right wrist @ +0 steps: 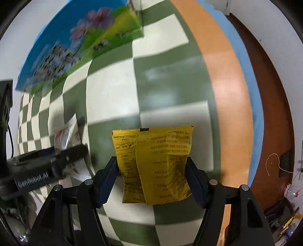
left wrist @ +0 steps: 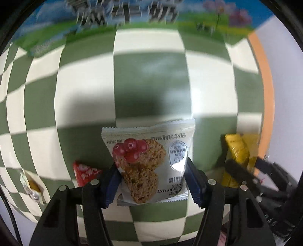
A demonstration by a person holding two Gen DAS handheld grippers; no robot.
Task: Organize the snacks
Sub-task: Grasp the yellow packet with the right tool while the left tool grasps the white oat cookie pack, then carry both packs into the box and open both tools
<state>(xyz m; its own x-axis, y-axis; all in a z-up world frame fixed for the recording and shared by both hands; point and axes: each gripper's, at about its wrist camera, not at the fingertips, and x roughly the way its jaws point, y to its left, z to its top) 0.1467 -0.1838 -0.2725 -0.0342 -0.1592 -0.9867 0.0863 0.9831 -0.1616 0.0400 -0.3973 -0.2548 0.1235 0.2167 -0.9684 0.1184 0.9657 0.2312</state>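
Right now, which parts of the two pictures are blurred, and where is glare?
Left wrist view: the milk carton is smeared, the oat cookie packet sharp, with glare on its oval label. Right wrist view: the left gripper is smeared, the yellow packets sharp.

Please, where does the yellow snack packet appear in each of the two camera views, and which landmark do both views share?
Left wrist view: the yellow snack packet is at the right edge, low, between the fingers of the right tool.
Right wrist view: the packet is at the centre, low, between that tool's two fingers.
Shared landmark: the blue and green carton standing on the green and white checked cloth.
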